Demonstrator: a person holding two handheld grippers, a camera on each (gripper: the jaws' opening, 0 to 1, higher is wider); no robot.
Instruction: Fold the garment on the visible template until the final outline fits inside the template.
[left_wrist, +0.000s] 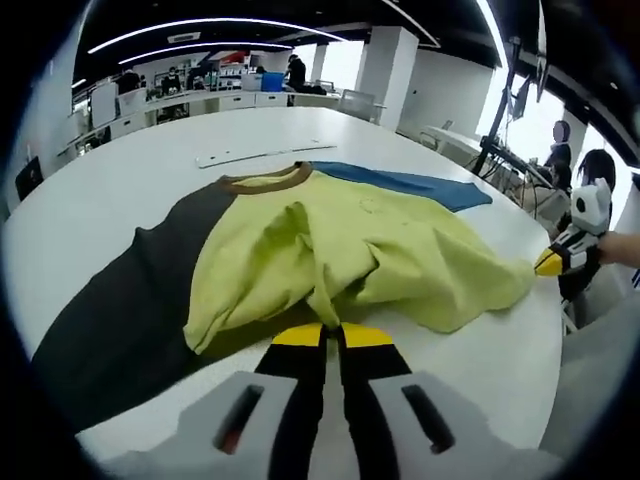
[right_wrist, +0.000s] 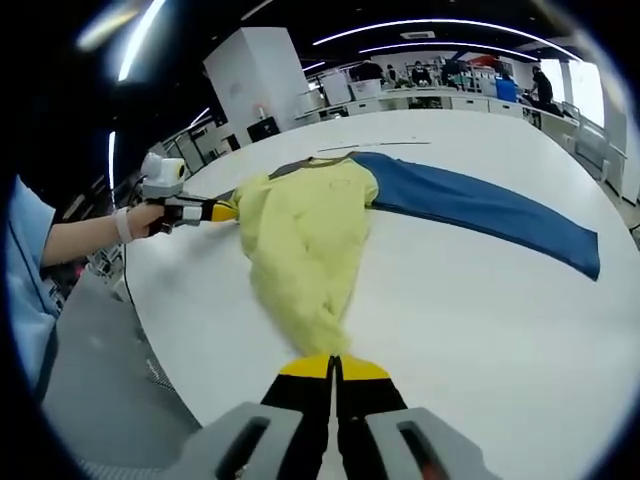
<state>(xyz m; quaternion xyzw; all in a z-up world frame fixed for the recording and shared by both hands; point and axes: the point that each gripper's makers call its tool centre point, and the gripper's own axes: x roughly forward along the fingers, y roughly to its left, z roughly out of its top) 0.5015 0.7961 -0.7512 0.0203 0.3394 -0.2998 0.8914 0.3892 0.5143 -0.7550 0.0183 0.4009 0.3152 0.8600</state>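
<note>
Two tools each pinch an edge of the yellow-green shirt body (left_wrist: 370, 255), one at either end of the bunched cloth. The left tool (left_wrist: 330, 335) has its jaws closed together on a fold of the hem. The right tool (right_wrist: 333, 365) has its jaws closed on the tapered end of the yellow-green panel, which runs away from it toward the brown collar (left_wrist: 265, 181).

Garment lies on the white desk (right_wrist: 480, 320), partly spread. The black sleeve (left_wrist: 130, 290) lies flat on one side and the blue sleeve (right_wrist: 480, 205) on the other. The body is rumpled and doubled over between them. I cannot pick out any template outline under the cloth from either view.

Judgement: the fold is mid-way, the body drawn up but not yet laid flat.

To do this step well:
- Keep both grips level so the edge travels as a straight line.
- Hold light tension between the tools to take out the wrinkles near the centre.
- Lay the cloth down from the far edge toward the tools, not dropped.
- Watch the near desk edge; the hem sits close to it.

Both sleeves are not yet folded in.
</note>
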